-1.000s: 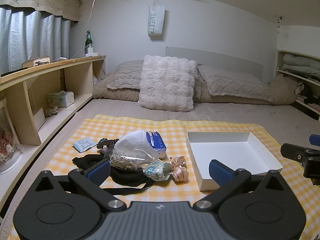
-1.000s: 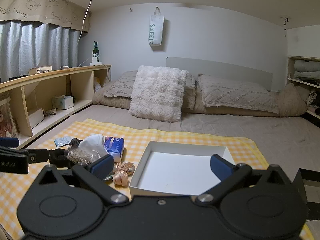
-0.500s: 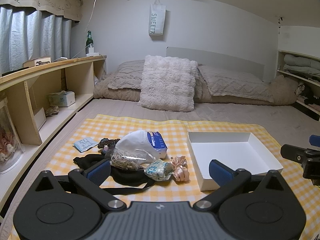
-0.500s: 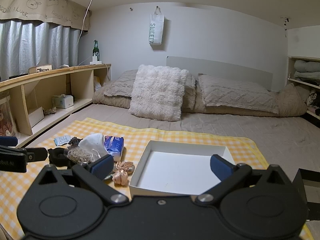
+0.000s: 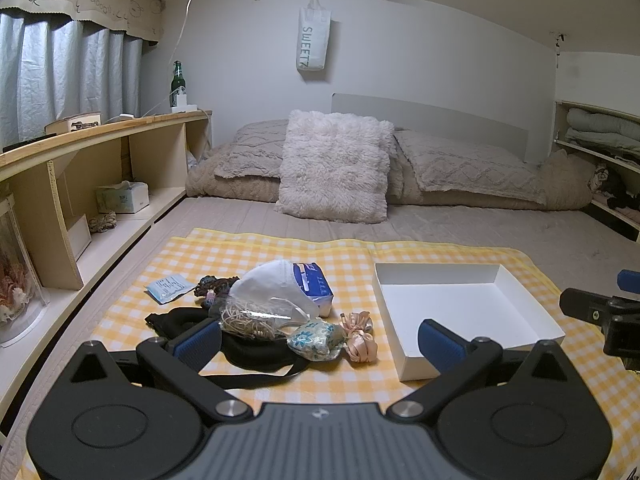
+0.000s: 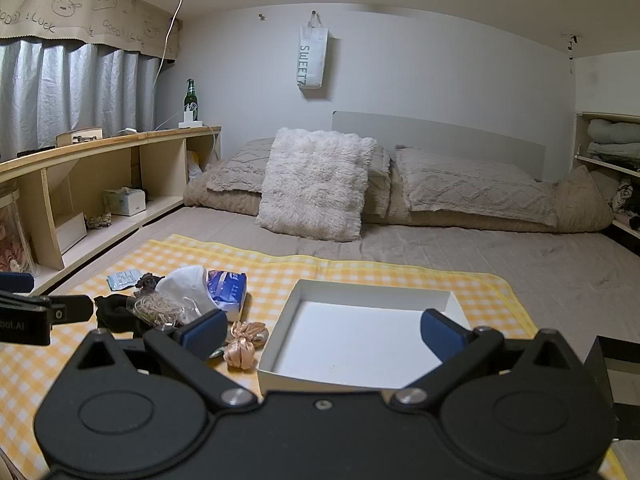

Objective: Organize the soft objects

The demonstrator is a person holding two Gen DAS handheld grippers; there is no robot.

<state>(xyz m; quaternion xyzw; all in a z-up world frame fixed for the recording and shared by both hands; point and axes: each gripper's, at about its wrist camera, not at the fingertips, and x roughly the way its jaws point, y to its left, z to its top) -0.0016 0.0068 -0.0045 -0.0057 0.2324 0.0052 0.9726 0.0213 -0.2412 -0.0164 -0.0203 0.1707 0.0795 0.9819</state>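
A heap of soft items lies on a yellow checked cloth [image 5: 248,256]: a white face mask [image 5: 272,284], a blue tissue pack [image 5: 314,284], a clear bag of rubber bands [image 5: 248,318], a black eye mask [image 5: 248,354], a floral pouch [image 5: 316,340], a peach satin scrunchie [image 5: 360,336] and a dark scrunchie [image 5: 212,284]. To their right stands an empty white box [image 5: 460,300]. My left gripper [image 5: 320,344] hovers open just in front of the pouch. Over the box's near edge, my right gripper [image 6: 322,330] is open with nothing in it; the box [image 6: 360,332] sits between its fingers.
A small blue sachet [image 5: 168,286] lies at the heap's far left. A wooden shelf unit [image 5: 80,184] runs along the left with a tissue box [image 5: 122,198]. Pillows [image 5: 334,166] lie at the bed's far end. Shelves with folded laundry [image 5: 600,132] stand on the right.
Both grippers have drifted very slightly; the objects and the box stay where they were. Both stay open.
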